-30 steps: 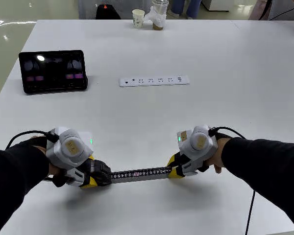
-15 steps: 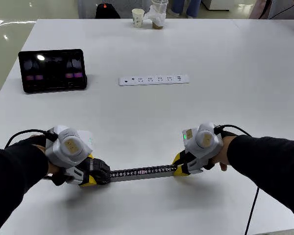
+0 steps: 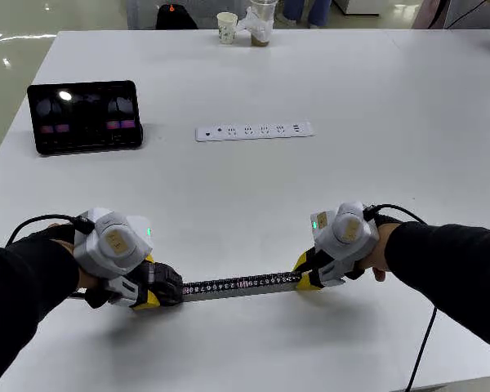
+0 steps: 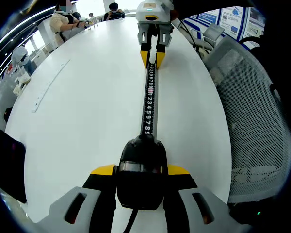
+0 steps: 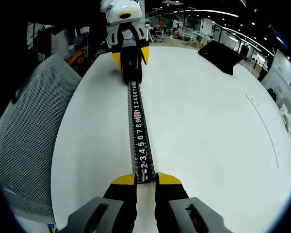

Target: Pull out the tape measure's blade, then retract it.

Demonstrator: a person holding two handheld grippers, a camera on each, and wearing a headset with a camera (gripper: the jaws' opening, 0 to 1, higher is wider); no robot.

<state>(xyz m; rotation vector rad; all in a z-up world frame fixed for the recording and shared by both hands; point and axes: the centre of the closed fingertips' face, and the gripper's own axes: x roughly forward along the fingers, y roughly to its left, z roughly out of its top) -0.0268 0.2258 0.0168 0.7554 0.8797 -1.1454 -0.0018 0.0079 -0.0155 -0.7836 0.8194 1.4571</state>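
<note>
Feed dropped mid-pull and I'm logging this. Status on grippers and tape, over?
Left gripper shut on black tape measure case. Right gripper shut on tip of black numbered blade, stretched across white table. Nothing in blade's path.

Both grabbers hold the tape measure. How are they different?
The left gripper clamps the black case; the right gripper pinches the tip of the blade. The left gripper is on the tablet side of the table, the right gripper opposite. Both are shut, with yellow-tipped jaws.

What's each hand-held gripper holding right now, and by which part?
The left hand-held gripper clamps the tape measure case by its sides; the right hand-held gripper pinches the blade at its free end.
</note>
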